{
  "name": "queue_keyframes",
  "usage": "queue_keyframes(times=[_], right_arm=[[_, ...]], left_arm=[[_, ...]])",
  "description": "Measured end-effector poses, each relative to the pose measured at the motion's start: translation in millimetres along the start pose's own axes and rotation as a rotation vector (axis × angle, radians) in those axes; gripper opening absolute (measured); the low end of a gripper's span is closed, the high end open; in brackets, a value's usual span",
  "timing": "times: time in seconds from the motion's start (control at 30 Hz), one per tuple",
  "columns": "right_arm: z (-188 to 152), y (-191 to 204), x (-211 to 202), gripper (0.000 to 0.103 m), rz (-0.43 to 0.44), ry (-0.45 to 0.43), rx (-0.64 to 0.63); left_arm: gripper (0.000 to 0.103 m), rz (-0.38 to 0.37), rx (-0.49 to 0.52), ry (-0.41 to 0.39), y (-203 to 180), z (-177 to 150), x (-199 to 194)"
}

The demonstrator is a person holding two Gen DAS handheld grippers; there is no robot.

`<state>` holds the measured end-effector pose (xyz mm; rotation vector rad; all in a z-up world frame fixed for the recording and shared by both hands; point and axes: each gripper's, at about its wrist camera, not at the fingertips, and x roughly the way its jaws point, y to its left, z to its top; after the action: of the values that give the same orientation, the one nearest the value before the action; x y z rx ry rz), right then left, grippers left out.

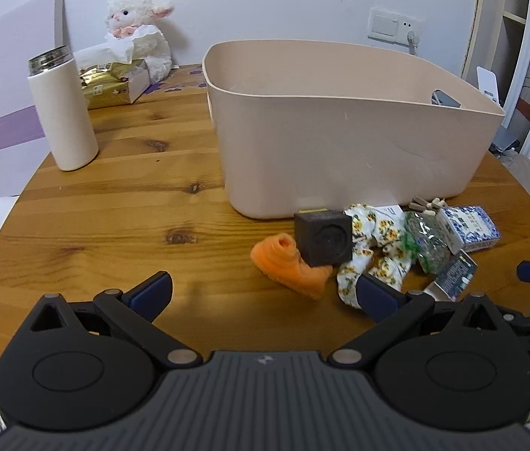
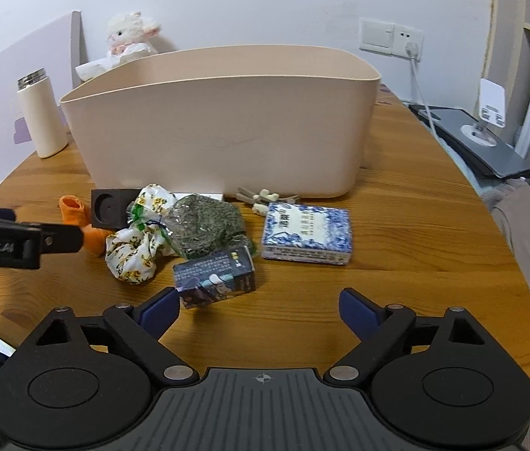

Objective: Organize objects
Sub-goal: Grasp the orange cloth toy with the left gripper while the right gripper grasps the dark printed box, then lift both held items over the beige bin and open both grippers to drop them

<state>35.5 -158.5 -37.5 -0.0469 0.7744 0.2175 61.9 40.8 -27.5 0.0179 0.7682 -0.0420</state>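
The big beige plastic tub (image 2: 223, 127) sits in the middle of the round wooden table (image 2: 415, 233) – what shows of its inside looks bare, though the floor of it is hidden.

All the small stuff lies on the table just in front of it: an orange knitted sock (image 1: 291, 267), a dark brown cube w/ a round dent (image 1: 324, 238), a white scrunchie w/ yellow flowers (image 2: 137, 248), a clear bag of green dried leaves (image 2: 204, 231), a blue-and-white patterned box (image 2: 308, 235), a small dark printed carton (image 2: 215, 276), and some little beige bits (image 2: 265, 199).

So the job looks barely begun – approx. everything is left to go in.

The left gripper (image 1: 265, 293) is spread wide, holding nothing. The right gripper (image 2: 261, 312) is spread wide too, near the carton.
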Motion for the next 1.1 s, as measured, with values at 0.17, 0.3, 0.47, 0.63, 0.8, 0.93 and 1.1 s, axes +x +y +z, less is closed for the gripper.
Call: queue_keyframes(times=[0.17,0.3,0.47,0.63,0.8,0.93,1.1], right_arm=[[5.4,4.2,7.6,0.088,0.019,-0.004,-0.022],[8.6,9.8,16.9,0.081,0.032,0.006,-0.037],[10.2,14.6,27.6,0.070,0.041,0.023,-0.057],[13.8,18.8,30.0,0.047,0.043,0.009,-0.078],[11.8,18.8,26.5,0.046,0.048,0.008,-0.079],[14.7,13.8,16.0,0.046,0.042,-0.016,-0.067],[26.4,9.5,-4.0,0.046,0.029,-0.079,-0.061]], left_arm=[[0.103,0.000,0.019,0.011,5.8,4.4,21.4],[0.084,-0.031,0.024,0.012,9.9,6.1,33.5],[0.080,-0.086,0.001,0.036,13.9,5.0,45.8],[0.050,-0.159,-0.010,0.029,14.2,8.9,44.3],[0.020,-0.197,-0.021,0.047,10.7,8.4,39.1],[0.016,-0.179,-0.047,0.048,18.6,8.7,29.2],[0.016,-0.135,-0.051,0.005,26.5,17.5,3.5]])
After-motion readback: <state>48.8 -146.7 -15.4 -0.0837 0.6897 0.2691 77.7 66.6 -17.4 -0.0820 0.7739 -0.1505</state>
